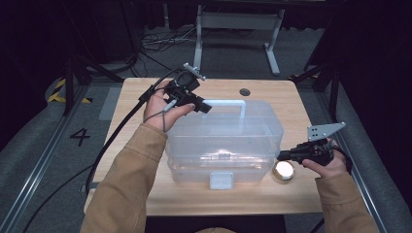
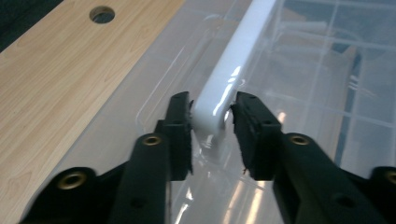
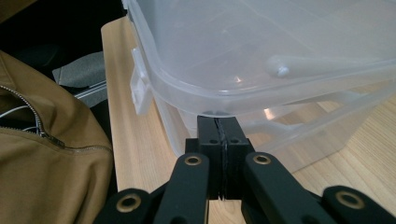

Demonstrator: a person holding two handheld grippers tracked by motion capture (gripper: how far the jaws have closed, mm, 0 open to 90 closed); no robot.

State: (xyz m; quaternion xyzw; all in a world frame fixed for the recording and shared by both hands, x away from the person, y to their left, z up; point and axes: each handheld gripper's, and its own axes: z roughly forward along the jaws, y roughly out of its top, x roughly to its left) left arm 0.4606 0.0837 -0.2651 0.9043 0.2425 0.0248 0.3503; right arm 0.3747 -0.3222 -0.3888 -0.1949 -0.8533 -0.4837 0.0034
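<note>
My left gripper (image 2: 212,126) straddling the white handle (image 2: 229,79) atop the clear plastic box (image 1: 223,141), jaws parted (one pad touching, other just off), box mid-table (image 1: 145,92), my right gripper (image 3: 223,140) pressed shut, tips at the lid's rim, small round tin (image 1: 283,170) beside.

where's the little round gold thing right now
In the high view the round gold thing sits on the table near its front right, beside the clear box, just below the right gripper.
</note>
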